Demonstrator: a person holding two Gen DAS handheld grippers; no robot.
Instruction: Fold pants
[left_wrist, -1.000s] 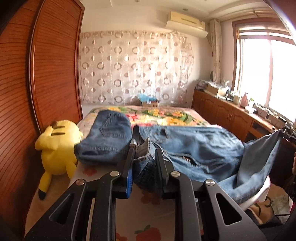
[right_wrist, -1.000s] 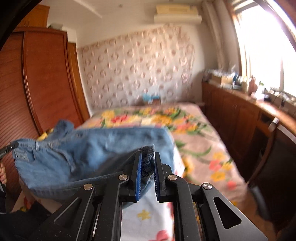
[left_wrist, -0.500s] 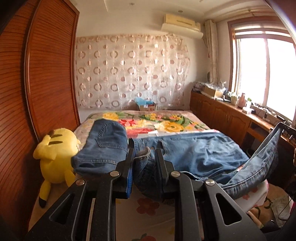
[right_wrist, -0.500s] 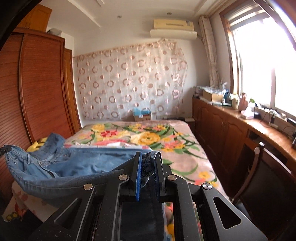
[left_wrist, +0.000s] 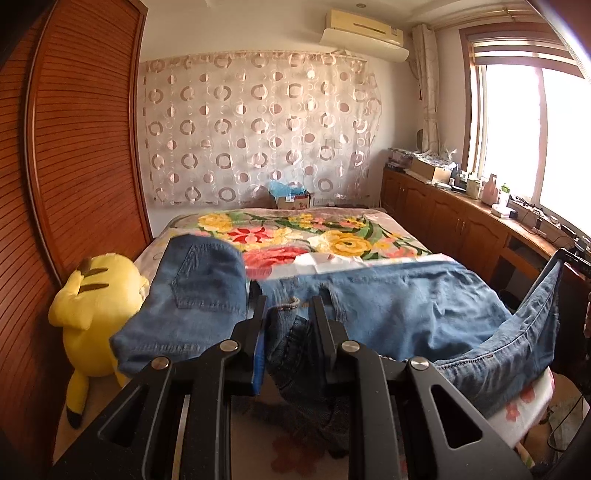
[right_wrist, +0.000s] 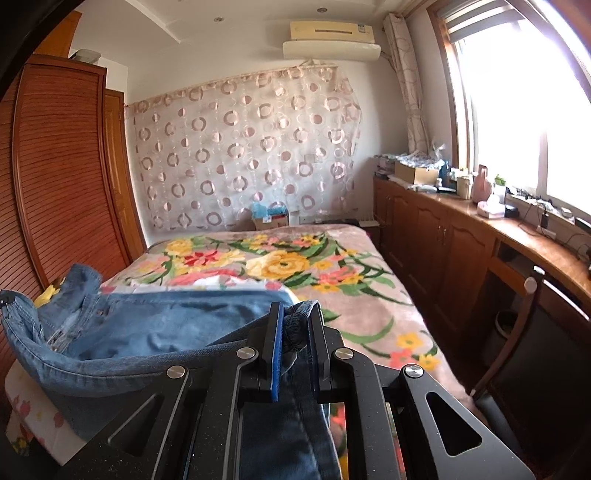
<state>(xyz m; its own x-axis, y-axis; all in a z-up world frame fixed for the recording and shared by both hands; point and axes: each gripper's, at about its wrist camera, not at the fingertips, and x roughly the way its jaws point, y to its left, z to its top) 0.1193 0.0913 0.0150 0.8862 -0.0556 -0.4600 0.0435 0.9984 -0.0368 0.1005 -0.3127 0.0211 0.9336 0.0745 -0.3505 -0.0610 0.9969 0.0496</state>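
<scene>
Blue denim pants (left_wrist: 399, 306) stretch across the near end of the bed with the floral cover (left_wrist: 295, 236). My left gripper (left_wrist: 288, 306) is shut on a bunched fold of the denim at the waist end. One part with a back pocket (left_wrist: 195, 280) drapes to its left. In the right wrist view the pants (right_wrist: 147, 325) sag in a band from the left, and my right gripper (right_wrist: 295, 317) is shut on a rolled edge of the denim, lifted above the bed (right_wrist: 351, 280). Each gripper's far tip shows as a dark shape at the other view's edge.
A yellow plush toy (left_wrist: 96, 310) leans between the bed and the wooden wardrobe (left_wrist: 74, 147) on the left. Wooden cabinets with clutter (right_wrist: 461, 229) run under the window on the right. A dark chair (right_wrist: 535, 350) stands by the bed's right side. A box (left_wrist: 291, 199) sits at the far end.
Both grippers have pulled back toward the near end with the denim, and the right one has risen. The pants now lie stretched wider and flatter across the bed.
</scene>
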